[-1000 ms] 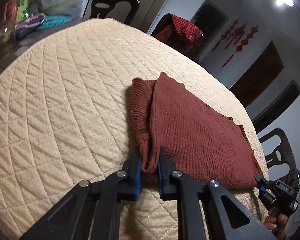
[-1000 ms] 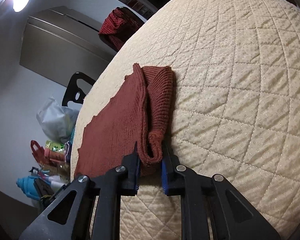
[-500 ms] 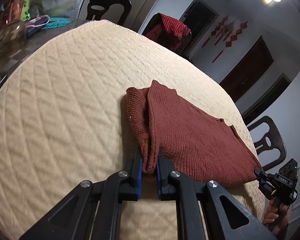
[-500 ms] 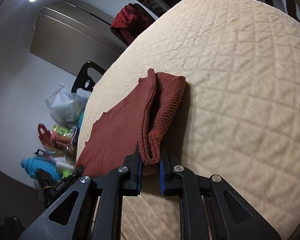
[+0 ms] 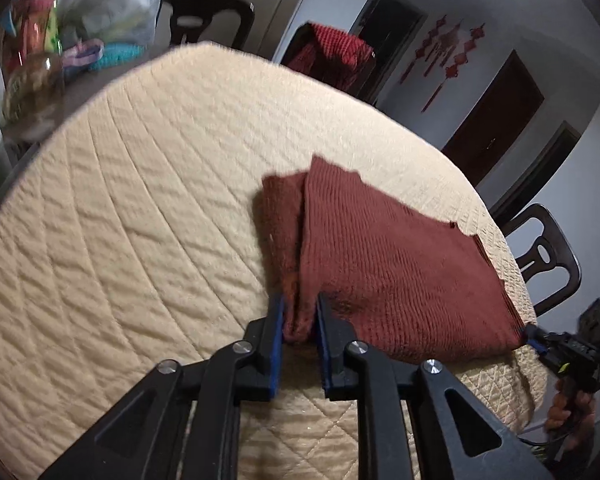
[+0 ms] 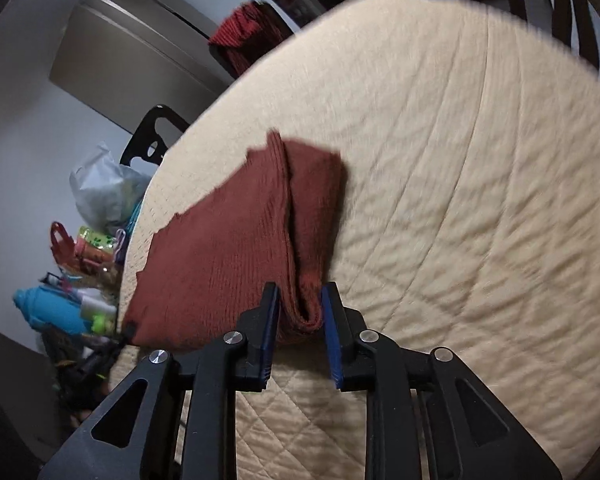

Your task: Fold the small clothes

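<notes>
A rust-red knitted garment point(image 5: 388, 264) lies folded on the quilted beige tabletop point(image 5: 140, 240). In the left wrist view my left gripper point(image 5: 299, 320) still has its blue pads against the near left corner fold, and its jaws are opening. In the right wrist view my right gripper point(image 6: 300, 312) straddles the other near corner of the garment point(image 6: 228, 248). Its jaws are opening too, and the thick fold sits loosely between the pads. The right gripper point(image 5: 540, 340) also shows at the far right of the left wrist view, held by a hand point(image 5: 568, 408).
Dark chairs point(image 5: 548, 256) stand around the table, one draped with a red checked cloth point(image 5: 332, 56). Bags, bottles and a jar point(image 5: 32, 84) crowd the far left side of the table; the same clutter point(image 6: 84, 240) appears left in the right wrist view.
Both grippers have drawn the garment's near edge back toward the table's front edge. Both pairs of jaws have widened, the right more than the left.
</notes>
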### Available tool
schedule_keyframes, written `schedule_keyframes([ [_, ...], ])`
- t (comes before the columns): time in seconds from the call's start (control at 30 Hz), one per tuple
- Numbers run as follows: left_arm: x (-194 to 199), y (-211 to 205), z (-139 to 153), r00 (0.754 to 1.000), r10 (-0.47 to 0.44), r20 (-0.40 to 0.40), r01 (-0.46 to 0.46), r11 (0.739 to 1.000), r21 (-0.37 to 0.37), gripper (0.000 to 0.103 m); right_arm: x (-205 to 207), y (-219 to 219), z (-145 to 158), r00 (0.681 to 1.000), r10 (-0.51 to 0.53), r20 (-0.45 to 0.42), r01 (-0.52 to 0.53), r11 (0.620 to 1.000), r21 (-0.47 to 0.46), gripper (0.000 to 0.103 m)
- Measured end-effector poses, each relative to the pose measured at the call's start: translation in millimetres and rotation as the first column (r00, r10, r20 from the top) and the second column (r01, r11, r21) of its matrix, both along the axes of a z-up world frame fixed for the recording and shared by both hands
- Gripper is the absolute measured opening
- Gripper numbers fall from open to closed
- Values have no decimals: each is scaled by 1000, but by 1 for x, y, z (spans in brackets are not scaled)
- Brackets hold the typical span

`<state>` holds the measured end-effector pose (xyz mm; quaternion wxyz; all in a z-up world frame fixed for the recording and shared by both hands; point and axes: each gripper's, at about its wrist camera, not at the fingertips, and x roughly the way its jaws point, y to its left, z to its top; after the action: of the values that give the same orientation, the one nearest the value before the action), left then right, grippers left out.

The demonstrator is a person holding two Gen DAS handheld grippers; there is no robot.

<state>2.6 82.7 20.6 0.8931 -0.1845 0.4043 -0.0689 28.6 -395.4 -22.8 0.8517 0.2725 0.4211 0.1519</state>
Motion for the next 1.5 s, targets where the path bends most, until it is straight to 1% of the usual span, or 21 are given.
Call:
schedule_keyframes([
  [0.1, -3, 5, 15, 998, 29, 47, -32, 998, 54, 18, -13, -6, 22, 997, -19, 79, 27, 995, -96, 24],
  [0.2, -5, 7, 27, 996, 36, 79, -42, 997, 70, 18, -29, -6, 45, 989, -19, 150, 48, 980, -192, 24],
  [0.33, -16, 0, 39, 992, 7, 126, -18, 996, 87, 18, -51, 5, 66, 972, 15, 236, 56, 956, -289, 24],
  [0.43, -20, -16, 41, 990, -32, 141, 18, 995, 98, 19, -61, 19, 67, 965, 38, 260, 56, 937, -345, 25],
  [0.5, -20, -27, 41, 988, -59, 140, 44, 994, 103, 19, -63, 29, 63, 966, 48, 254, 46, 935, -352, 25],
  [0.57, -21, -34, 45, 985, -81, 150, 65, 992, 110, 19, -65, 37, 61, 967, 67, 247, 21, 940, -340, 25],
  [0.67, -23, -43, 49, 979, -104, 174, 82, 988, 129, 19, -71, 48, 66, 959, 107, 264, -1, 927, -375, 25],
  [0.73, -20, -48, 44, 981, -111, 157, 90, 987, 134, 19, -71, 54, 65, 958, 115, 262, -11, 929, -370, 25],
  [0.8, -18, -52, 39, 985, -114, 126, 97, 986, 136, 19, -68, 60, 59, 965, 130, 228, -37, 928, -372, 25],
  [0.87, -18, -53, 40, 987, -122, 109, 106, 983, 149, 19, -68, 63, 58, 972, 142, 186, -59, 919, -390, 25],
  [0.9, -20, -53, 44, 985, -128, 117, 108, 981, 162, 19, -71, 62, 61, 974, 152, 169, -72, 912, -404, 25],
  [0.97, -24, -51, 54, 982, -124, 140, 96, 977, 193, 19, -79, 56, 74, 973, 151, 176, -61, 897, -437, 25],
  [1.03, -25, -48, 58, 983, -114, 143, 86, 978, 191, 21, -85, 48, 85, 974, 132, 186, -33, 890, -455, 25],
  [1.1, -25, -50, 56, 983, -118, 140, 92, 979, 180, 23, -89, 43, 90, 974, 122, 192, -21, 889, -457, 25],
  [1.2, -29, -57, 51, 983, -133, 129, 111, 979, 170, 23, -90, 46, 82, 977, 118, 177, -27, 894, -447, 25],
  [1.3, -32, -67, 43, 977, -158, 147, 131, 976, 173, 23, -89, 54, 67, 963, 150, 225, -47, 912, -407, 25],
  [1.4, -24, -80, 31, 979, -150, 135, 120, 971, 205, 23, -72, 67, 43, 951, 153, 268, -45, 928, -370, 25],
  [1.47, -20, -88, 26, 979, -160, 130, 130, 968, 216, 23, -56, 79, 29, 955, 159, 251, -55, 925, -375, 24],
  [1.5, -18, -93, 24, 978, -164, 131, 130, 963, 235, 23, -50, 85, 24, 954, 176, 242, -74, 923, -379, 24],
])
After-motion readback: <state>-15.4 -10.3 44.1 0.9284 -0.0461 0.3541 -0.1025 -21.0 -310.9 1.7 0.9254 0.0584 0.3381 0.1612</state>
